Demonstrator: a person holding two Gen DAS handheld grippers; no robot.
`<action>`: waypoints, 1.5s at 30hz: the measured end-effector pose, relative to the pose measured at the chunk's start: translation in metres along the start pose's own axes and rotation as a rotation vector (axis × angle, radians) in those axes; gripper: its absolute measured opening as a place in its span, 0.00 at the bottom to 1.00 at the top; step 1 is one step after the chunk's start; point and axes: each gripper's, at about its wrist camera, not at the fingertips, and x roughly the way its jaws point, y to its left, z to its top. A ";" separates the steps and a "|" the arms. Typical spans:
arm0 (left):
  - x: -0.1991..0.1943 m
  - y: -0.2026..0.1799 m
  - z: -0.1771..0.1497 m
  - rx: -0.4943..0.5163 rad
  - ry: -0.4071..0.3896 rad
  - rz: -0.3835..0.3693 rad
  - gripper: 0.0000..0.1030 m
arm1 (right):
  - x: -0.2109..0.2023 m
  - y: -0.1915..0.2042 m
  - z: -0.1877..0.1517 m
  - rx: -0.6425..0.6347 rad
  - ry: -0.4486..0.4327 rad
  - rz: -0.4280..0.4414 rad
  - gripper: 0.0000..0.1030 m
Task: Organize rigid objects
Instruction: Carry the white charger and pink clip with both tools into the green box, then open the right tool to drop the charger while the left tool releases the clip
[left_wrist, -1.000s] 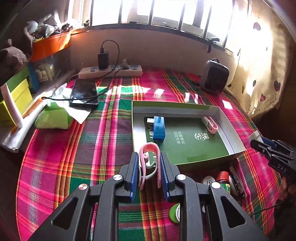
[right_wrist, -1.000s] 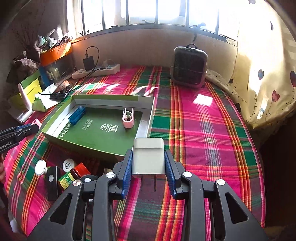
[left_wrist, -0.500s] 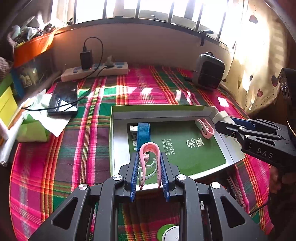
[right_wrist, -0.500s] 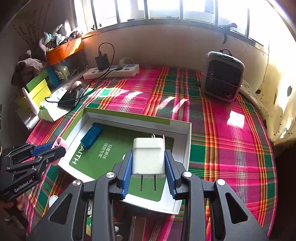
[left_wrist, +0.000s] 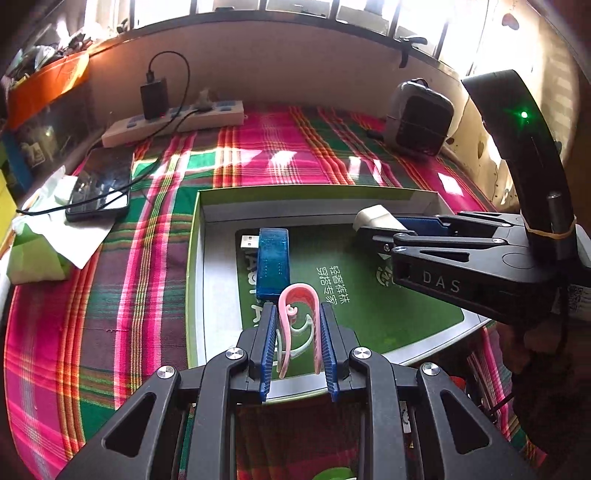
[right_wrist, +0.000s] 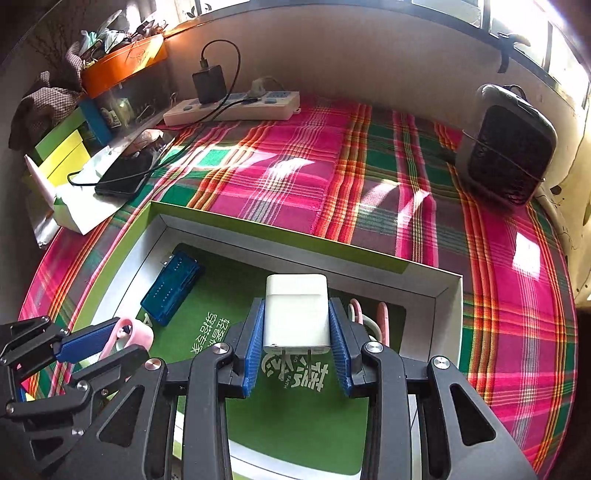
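A shallow box (left_wrist: 314, 195) with a green floor lies on the plaid cloth. Inside it are a blue USB device (left_wrist: 273, 262) and, in the right wrist view, a pink clip (right_wrist: 382, 317) near the right wall. My left gripper (left_wrist: 297, 308) is shut on a second pink clip (left_wrist: 299, 295) above the box's near edge. Coming in from the right over the box, my right gripper (left_wrist: 373, 225) is shut on a white charger plug (left_wrist: 376, 216). In the right wrist view the charger (right_wrist: 295, 295) sits between the right gripper's (right_wrist: 296, 308) blue pads, prongs pointing back toward the camera.
Behind the box lie a power strip (left_wrist: 173, 122) with a black adapter, a phone (left_wrist: 99, 188) on its cable, and white tissue (left_wrist: 62, 236) at the left. A small heater (right_wrist: 506, 155) stands at the back right. An orange bin (right_wrist: 123, 64) sits on the left shelf.
Both grippers have moved in over the box. The right one swept in from the right with the charger; the left one went forward and down with the clip. Neither grip has changed.
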 end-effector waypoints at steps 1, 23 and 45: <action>0.001 0.000 0.000 0.000 0.002 0.001 0.21 | 0.002 0.000 0.001 -0.001 0.003 0.000 0.34; 0.014 0.006 0.001 -0.006 0.019 0.025 0.21 | 0.015 0.003 0.006 -0.005 -0.004 -0.013 0.34; 0.012 0.003 -0.002 -0.010 0.018 0.012 0.28 | 0.009 -0.001 0.001 0.031 -0.034 0.014 0.44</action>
